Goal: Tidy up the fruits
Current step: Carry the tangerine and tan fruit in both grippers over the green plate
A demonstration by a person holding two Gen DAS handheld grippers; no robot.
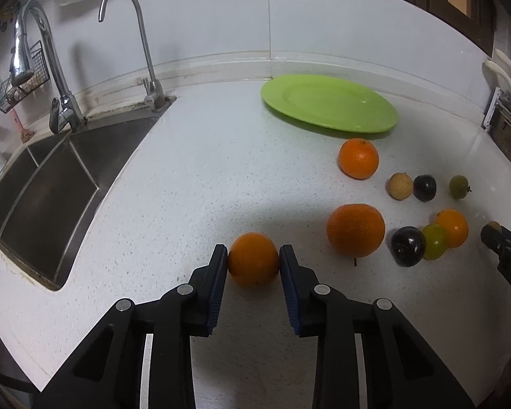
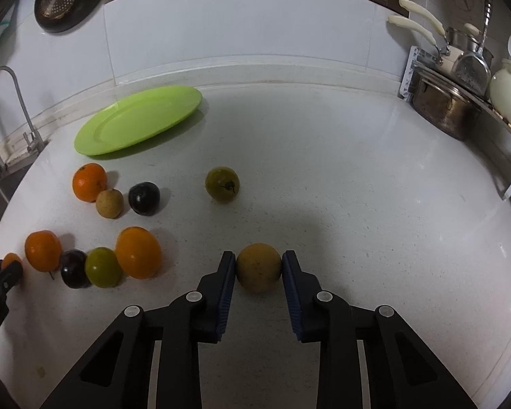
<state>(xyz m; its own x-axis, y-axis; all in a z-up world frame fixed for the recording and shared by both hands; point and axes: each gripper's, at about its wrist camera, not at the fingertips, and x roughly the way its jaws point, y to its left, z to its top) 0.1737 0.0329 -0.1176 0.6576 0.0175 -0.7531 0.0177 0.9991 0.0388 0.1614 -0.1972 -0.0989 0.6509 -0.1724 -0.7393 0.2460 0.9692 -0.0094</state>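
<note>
My left gripper is shut on a small orange that rests on the white counter; both pads touch its sides. My right gripper is shut on a yellowish-brown round fruit, also on the counter. A green plate lies bare at the back by the wall. Between the grippers lie loose fruits: a big orange, another orange, a dark plum, a green fruit and several smaller ones. A greenish fruit sits alone.
A steel sink with two taps is at the left. A rack with pots and utensils stands at the right against the wall. The tiled backsplash bounds the counter at the back.
</note>
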